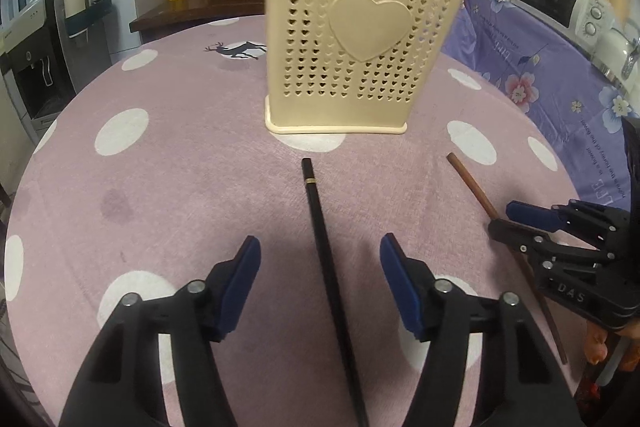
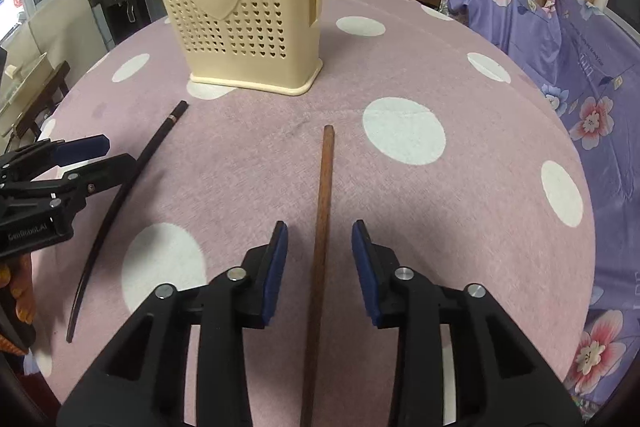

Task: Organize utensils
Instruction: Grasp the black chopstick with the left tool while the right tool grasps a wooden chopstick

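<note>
The left wrist view showed the left claw (image 1: 320, 259) angled down over the pink dotted tabletop (image 1: 160, 187), its blue pads apart on either side of a black chopstick (image 1: 320, 227) without touching it. The right claw (image 2: 320, 255) tilted down likewise, its narrower gap straddling a brown chopstick (image 2: 322, 207), untouched. Both chopsticks lay before the cream utensil holder (image 1: 352, 43).

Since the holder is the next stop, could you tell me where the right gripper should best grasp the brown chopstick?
Grip the brown chopstick on its shaft, coming from above with the fingers either side. It lies flat on the tablecloth, already between the open right gripper, its far end pointing toward the holder.
</note>
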Motion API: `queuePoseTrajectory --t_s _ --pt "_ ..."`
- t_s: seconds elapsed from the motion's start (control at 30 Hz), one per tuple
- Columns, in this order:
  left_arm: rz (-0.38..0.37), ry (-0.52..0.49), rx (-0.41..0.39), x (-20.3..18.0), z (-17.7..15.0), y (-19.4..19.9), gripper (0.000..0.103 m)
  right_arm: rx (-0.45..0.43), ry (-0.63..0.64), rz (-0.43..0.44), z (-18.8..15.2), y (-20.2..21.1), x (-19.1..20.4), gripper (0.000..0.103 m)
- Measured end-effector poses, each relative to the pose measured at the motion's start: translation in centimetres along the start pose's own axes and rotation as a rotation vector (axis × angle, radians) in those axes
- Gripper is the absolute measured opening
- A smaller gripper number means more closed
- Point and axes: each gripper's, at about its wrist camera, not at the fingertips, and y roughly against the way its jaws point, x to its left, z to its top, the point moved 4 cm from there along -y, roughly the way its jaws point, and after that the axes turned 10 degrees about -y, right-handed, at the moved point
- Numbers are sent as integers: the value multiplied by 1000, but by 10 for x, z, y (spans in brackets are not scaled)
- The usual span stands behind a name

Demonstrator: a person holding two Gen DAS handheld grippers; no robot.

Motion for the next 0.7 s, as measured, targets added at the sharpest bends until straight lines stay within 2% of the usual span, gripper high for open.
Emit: queuePoseTrajectory --t_s 0.13,0.23,0.47,0.63,0.7 --pt "28 2 18 -4 4 -12 52 -21 -1 -4 8 -6 -1 24" --pt "60 0 19 -4 6 -18 45 -36 -8 -3 13 -10 -2 24" --pt "95 7 17 -4 13 -24 44 -26 12 -12 22 -16 1 24" --pt "86 -14 17 -11 14 -26 60 -36 3 -14 24 -18 0 24" --pt "94 -33 33 -14 15 -30 77 -33 4 -24 24 -18 1 24"
